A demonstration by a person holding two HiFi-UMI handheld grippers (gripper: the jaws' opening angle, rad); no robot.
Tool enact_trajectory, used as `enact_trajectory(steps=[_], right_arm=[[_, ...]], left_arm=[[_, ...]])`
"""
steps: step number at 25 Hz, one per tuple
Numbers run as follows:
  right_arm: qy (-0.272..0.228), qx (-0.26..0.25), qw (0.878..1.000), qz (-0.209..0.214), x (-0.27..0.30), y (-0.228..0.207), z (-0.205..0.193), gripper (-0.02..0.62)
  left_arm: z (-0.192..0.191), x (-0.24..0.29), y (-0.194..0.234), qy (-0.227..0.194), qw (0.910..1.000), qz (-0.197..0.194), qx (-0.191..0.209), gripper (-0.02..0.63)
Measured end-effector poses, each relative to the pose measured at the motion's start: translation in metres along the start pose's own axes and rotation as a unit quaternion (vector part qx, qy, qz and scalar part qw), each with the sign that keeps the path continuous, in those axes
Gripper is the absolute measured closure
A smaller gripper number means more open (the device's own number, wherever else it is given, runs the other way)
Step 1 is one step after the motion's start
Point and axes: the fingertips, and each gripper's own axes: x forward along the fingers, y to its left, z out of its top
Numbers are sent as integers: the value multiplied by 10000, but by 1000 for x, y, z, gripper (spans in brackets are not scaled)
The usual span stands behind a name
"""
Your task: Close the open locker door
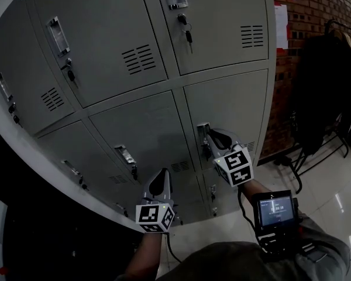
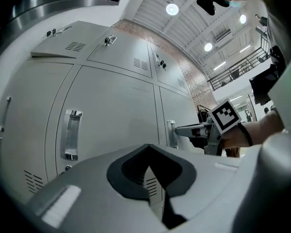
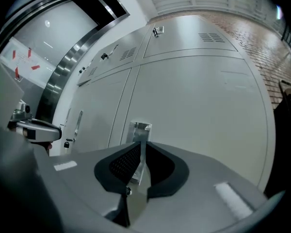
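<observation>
A bank of grey lockers fills the head view. My right gripper (image 1: 206, 140) is at the metal handle (image 1: 202, 129) of a lower-row locker door (image 1: 237, 107). In the right gripper view its jaws (image 3: 138, 152) stand nearly together, with the thin edge of the handle (image 3: 140, 129) pinched between the pads. That door (image 3: 203, 106) looks close to flush with its neighbours. My left gripper (image 1: 162, 177) hangs lower and to the left, in front of the adjacent door, holding nothing. Its pads (image 2: 136, 171) meet at the tip. The left gripper view shows the right gripper (image 2: 178, 130) at the handle (image 2: 171, 135).
Keys (image 1: 188, 35) hang from the locks of the upper lockers. A rack of dark clothes (image 1: 324, 92) stands at the right before a brick wall (image 1: 307, 10). Glossy floor (image 1: 330, 186) lies below it. A small screen (image 1: 275, 208) sits on the person's right forearm.
</observation>
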Motion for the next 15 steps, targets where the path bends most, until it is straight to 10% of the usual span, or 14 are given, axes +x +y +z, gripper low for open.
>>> enact_trajectory(steps=[15], right_arm=[[-98,-193,9987,-472,3,-5,0,584]], left_arm=[[-8,19,10,39,9996,-252,-70,607]])
